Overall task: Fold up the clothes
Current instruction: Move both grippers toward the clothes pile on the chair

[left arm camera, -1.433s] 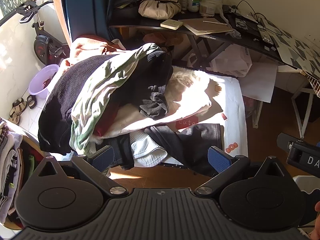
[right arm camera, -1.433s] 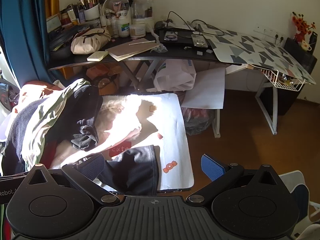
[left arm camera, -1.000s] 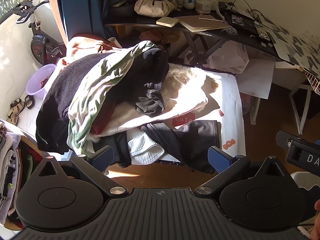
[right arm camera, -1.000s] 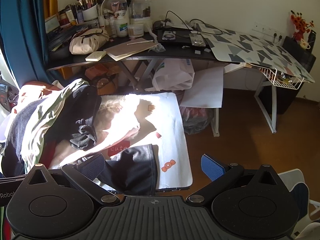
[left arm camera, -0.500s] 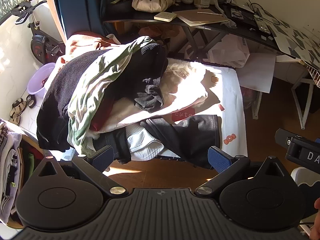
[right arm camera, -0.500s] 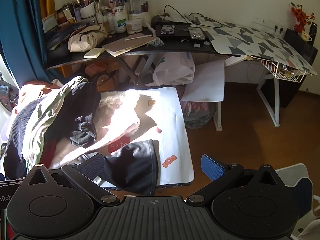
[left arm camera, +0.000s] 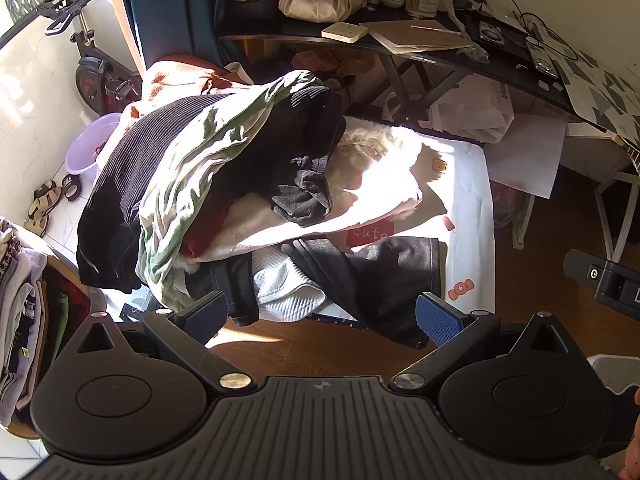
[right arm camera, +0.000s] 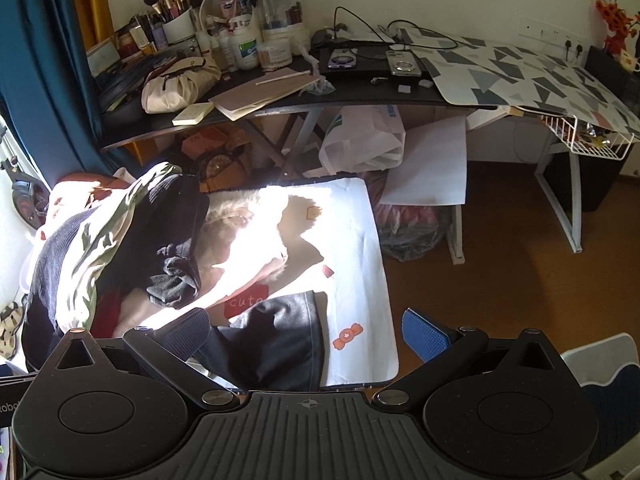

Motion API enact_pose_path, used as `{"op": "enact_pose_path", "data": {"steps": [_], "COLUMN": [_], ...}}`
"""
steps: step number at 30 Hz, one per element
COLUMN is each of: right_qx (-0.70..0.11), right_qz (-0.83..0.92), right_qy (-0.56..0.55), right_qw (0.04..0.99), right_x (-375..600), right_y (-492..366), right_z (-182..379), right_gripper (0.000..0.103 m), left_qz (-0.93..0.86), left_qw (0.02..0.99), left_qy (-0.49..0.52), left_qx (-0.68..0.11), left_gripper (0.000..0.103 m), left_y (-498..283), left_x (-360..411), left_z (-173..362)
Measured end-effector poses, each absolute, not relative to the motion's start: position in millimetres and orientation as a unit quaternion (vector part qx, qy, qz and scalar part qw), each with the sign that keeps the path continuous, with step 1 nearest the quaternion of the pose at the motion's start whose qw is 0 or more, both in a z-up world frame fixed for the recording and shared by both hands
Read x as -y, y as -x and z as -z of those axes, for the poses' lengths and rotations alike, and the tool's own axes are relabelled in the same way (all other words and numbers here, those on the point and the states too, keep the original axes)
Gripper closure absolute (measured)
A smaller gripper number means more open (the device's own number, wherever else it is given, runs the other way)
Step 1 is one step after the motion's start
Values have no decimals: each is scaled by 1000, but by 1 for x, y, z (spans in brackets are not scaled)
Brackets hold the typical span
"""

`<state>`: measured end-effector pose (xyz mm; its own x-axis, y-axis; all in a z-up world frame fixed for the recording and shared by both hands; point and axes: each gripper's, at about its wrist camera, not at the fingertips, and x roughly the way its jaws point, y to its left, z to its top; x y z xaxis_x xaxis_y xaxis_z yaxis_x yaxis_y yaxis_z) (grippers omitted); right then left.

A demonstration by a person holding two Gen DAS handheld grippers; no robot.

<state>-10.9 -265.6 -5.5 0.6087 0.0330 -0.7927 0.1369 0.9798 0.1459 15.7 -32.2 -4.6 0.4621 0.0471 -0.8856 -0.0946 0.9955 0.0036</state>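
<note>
A heap of unfolded clothes [left arm camera: 224, 168] lies on a small table with a white printed cover [left arm camera: 468, 208]: a black ribbed knit, a pale green garment, dark socks, a cream fluffy piece. A dark denim garment [left arm camera: 384, 272] hangs over the table's near edge; it also shows in the right wrist view [right arm camera: 276, 344]. My left gripper [left arm camera: 320, 316] is open and empty, above the floor just short of that edge. My right gripper [right arm camera: 308, 336] is open and empty, over the denim garment and the cover's [right arm camera: 360, 240] near right corner.
A cluttered black desk [right arm camera: 360, 96] with cosmetics, a beige bag [right arm camera: 176, 84] and a notebook stands behind the table. A plastic bag [right arm camera: 364, 140] and a dark bin bag sit under it. Folded clothes [left arm camera: 20, 308] are stacked at the left. A purple basin [left arm camera: 88, 148] and an exercise bike stand far left.
Both grippers shifted only slightly; the views drift a little over the table. Both stay open and empty. The clothes have not moved.
</note>
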Motion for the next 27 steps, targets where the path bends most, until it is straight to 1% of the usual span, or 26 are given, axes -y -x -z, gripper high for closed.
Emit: {"op": "enact_pose_path", "data": {"steps": [3,6,12,16,20,27], "right_qx": [-430,-414,-382,-348,-336,-336], "right_qz": [12,-5,-26,-49,-68,-99], "right_qy": [-84,-81,-90,-73,-56,-77], "right_qw": [899,907,919,933,938,933], "right_x": [273,282,303,315,319,319], "right_y": [3,-6,-24,-34,-45,-54], "right_z": [5,4,8,13,18,23], "right_gripper": [1,1,1,1,1,1], "left_qz": [-62,-93,-147,-159,-167,-145], "left_qw": [862,879,902,916,913,888], "left_qy": [54,67,22,6,18,81], "left_qx": [-500,-463,-406,-369,-371,-429], "left_gripper": [1,1,1,1,1,1], "left_y": [-23,-30,-42,-41,-40,-37], "left_x": [22,14,15,18,23,26], "left_z": [-4,-17,-32,-36,-31,-13]}}
